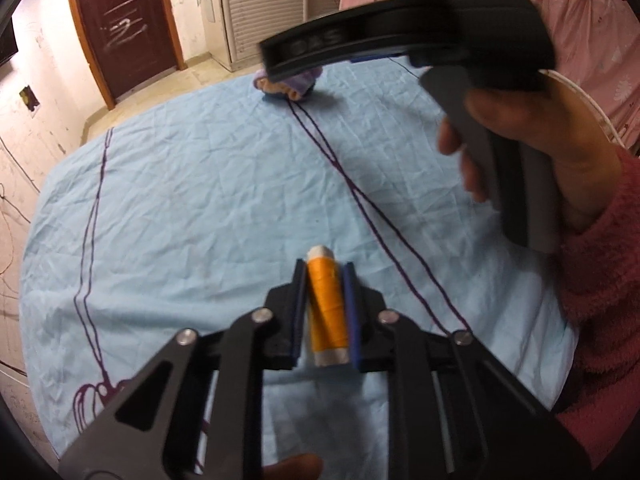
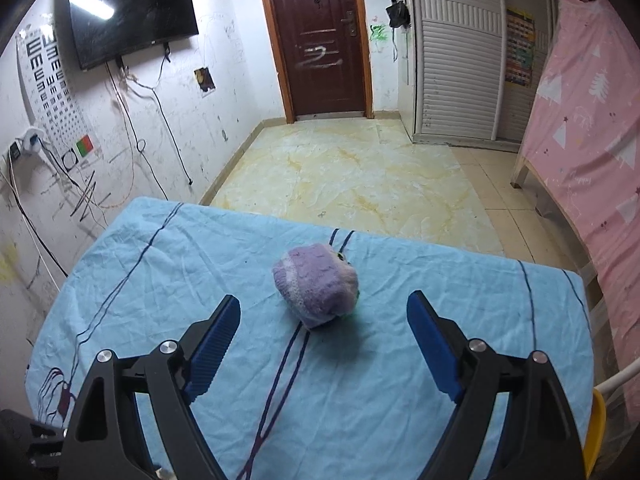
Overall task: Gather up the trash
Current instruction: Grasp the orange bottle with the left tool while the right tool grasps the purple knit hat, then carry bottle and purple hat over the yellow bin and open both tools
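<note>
My left gripper [image 1: 325,276] is shut on an orange thread spool [image 1: 326,308] with white ends, held between its blue pads just above the light blue tablecloth [image 1: 192,200]. A purple rolled-up fuzzy bundle [image 2: 316,290] lies on the cloth toward the far edge; it also shows in the left wrist view [image 1: 289,87], partly hidden behind the right gripper's body. My right gripper [image 2: 323,332] is open and empty, its blue fingers [image 2: 216,340] wide apart on either side of the bundle, a little short of it.
The hand in a pink fuzzy sleeve [image 1: 600,280] holds the right gripper's handle [image 1: 516,184] above the table's right side. Beyond the table edge lie tiled floor [image 2: 352,176], a brown door [image 2: 320,36], a pink sheet [image 2: 592,152] and a yellow object [image 2: 596,428] at right.
</note>
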A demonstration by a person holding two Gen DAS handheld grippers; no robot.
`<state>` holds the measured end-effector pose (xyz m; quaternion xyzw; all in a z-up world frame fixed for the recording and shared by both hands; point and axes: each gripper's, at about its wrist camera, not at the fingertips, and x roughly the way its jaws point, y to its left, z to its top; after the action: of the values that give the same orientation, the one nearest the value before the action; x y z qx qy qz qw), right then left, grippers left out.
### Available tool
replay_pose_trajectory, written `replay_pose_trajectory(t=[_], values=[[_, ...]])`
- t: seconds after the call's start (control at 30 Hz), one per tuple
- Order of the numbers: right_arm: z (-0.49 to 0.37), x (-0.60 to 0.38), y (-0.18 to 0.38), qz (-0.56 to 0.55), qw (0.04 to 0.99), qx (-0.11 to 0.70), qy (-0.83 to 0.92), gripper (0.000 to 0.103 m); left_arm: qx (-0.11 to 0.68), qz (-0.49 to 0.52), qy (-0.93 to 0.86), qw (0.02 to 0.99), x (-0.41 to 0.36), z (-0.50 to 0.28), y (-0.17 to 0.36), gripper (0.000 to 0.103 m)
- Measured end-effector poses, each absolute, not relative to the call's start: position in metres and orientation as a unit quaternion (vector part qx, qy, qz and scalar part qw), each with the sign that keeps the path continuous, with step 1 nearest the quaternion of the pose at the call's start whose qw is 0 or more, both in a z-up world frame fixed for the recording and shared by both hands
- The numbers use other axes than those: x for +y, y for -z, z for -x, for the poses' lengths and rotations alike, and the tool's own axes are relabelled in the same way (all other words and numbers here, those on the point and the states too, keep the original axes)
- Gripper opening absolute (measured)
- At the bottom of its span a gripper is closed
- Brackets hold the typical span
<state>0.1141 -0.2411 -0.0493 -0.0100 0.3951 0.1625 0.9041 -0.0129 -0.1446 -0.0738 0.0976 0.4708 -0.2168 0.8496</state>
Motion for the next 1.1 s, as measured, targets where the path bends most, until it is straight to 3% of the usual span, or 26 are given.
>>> replay_pose_trajectory(t=[0.27, 0.33, 0.4, 0.5, 0.57, 1.1], values=[[-0.133, -0.225, 0.061, 0.020, 0.898, 0.405, -0.173, 0.076, 0.462, -0.097, 0.221, 0.854, -0.143, 0.016, 0.074, 0.015], [-0.136, -0.224, 0.063, 0.019, 0.896, 0.407, -0.174, 0.067, 0.458, -0.099, 0.220, 0.855, -0.142, 0.021, 0.073, 0.015], [-0.140, -0.224, 0.067, 0.018, 0.894, 0.415, -0.169, 0.040, 0.455, -0.101, 0.218, 0.858, -0.142, 0.024, 0.072, 0.015], [-0.143, -0.225, 0.073, 0.022, 0.889, 0.425, -0.169, 0.024, 0.453, -0.101, 0.213, 0.860, -0.143, 0.028, 0.070, 0.014], [-0.140, -0.226, 0.072, 0.022, 0.892, 0.420, -0.166, 0.020, 0.454, -0.096, 0.211, 0.860, -0.143, 0.029, 0.070, 0.014], [-0.084, -0.280, 0.015, -0.040, 0.932, 0.327, -0.152, 0.019, 0.413, -0.099, 0.169, 0.889, -0.151, 0.029, 0.025, 0.014]])
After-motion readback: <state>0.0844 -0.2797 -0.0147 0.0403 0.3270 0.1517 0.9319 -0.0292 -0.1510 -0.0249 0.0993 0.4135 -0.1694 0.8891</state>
